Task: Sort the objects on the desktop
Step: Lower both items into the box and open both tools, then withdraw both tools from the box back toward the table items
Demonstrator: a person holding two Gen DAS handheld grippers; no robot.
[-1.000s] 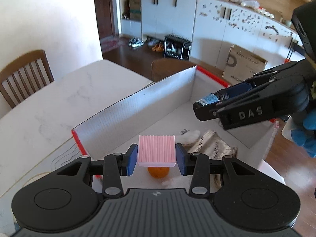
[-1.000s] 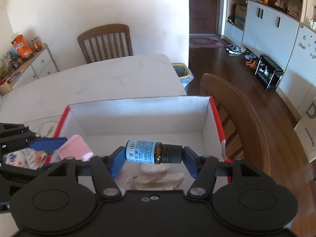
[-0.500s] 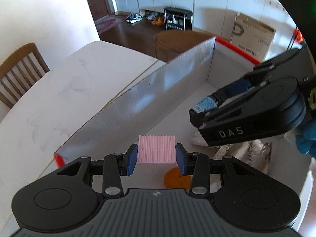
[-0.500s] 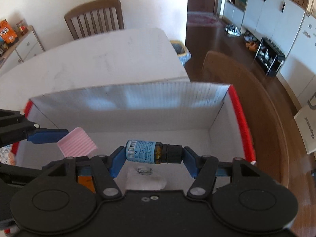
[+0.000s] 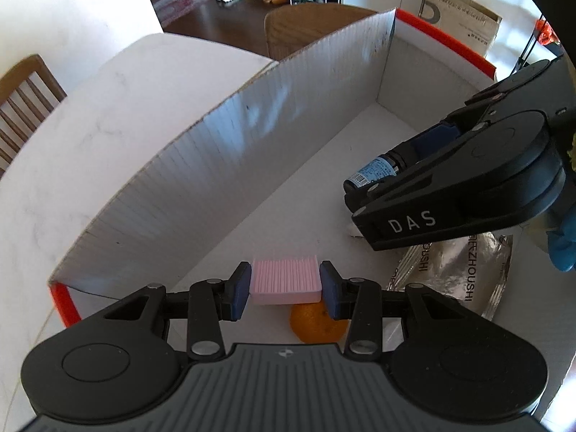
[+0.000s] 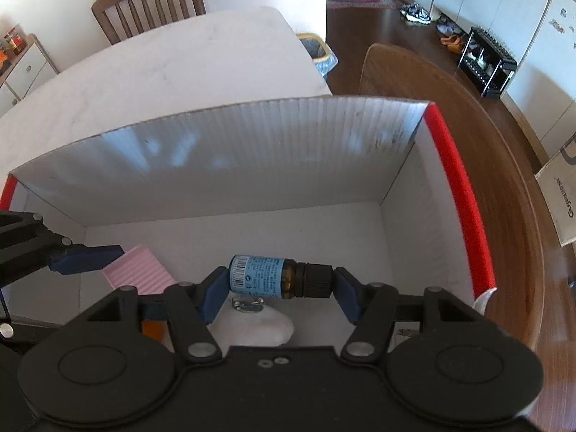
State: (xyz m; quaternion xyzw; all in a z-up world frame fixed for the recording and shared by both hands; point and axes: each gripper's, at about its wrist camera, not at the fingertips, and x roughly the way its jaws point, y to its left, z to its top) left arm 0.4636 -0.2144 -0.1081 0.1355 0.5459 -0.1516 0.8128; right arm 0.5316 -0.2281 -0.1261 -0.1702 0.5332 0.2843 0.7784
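My left gripper is shut on a pink ribbed block and holds it inside a white cardboard box with red edges. The block also shows in the right wrist view. My right gripper is shut on a small brown bottle with a blue label and black cap, held sideways over the box floor. The bottle also shows in the left wrist view, to the right of the block.
In the box lie an orange, a silver foil packet, a white cotton pad and a small clear item. The box stands on a white table. Wooden chairs stand around it.
Both grippers have moved down and forward into the box with their objects still held. The box walls now stand closer and higher in both views.
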